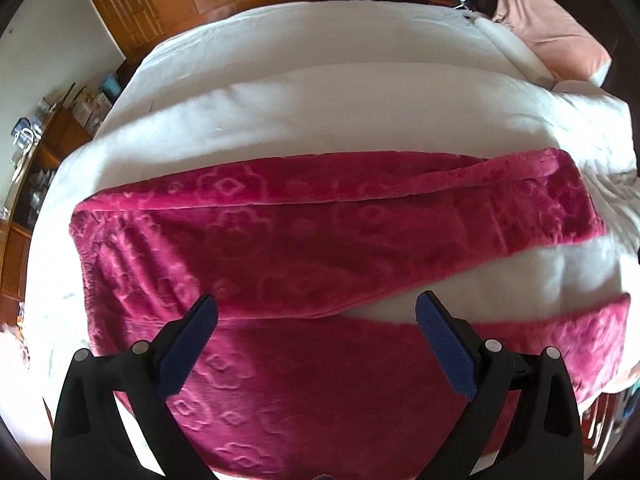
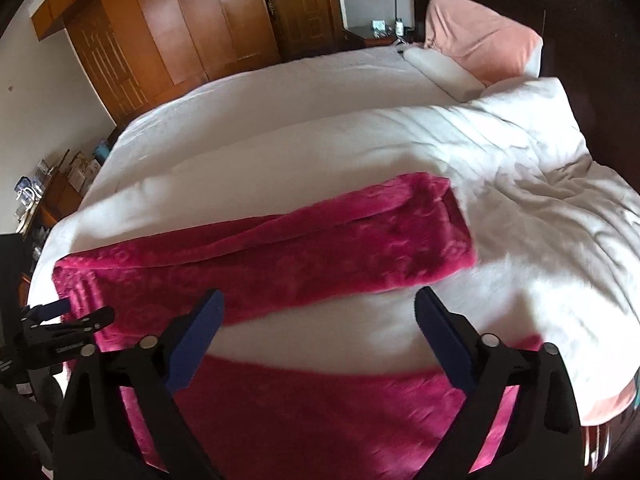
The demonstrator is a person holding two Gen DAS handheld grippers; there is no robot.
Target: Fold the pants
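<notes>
Magenta fleece pants [image 1: 320, 240] with an embossed flower pattern lie spread on a white bed, waistband to the left, the two legs splayed apart toward the right. The far leg [image 2: 320, 252] runs up to the right; the near leg [image 2: 320, 412] lies along the bed's front edge. My left gripper [image 1: 316, 312] hovers open above the crotch area, nothing between its blue pads. My right gripper [image 2: 318, 308] is open too, held over the white gap between the legs. The left gripper [image 2: 60, 316] shows at the left edge of the right wrist view, near the waistband.
A white duvet [image 2: 520, 184] covers the bed, rumpled at the right. A pink pillow [image 2: 480, 40] and a white one lean on the dark headboard. Wooden wardrobes [image 2: 160, 40] stand behind. A cluttered shelf [image 1: 32, 152] is at the left.
</notes>
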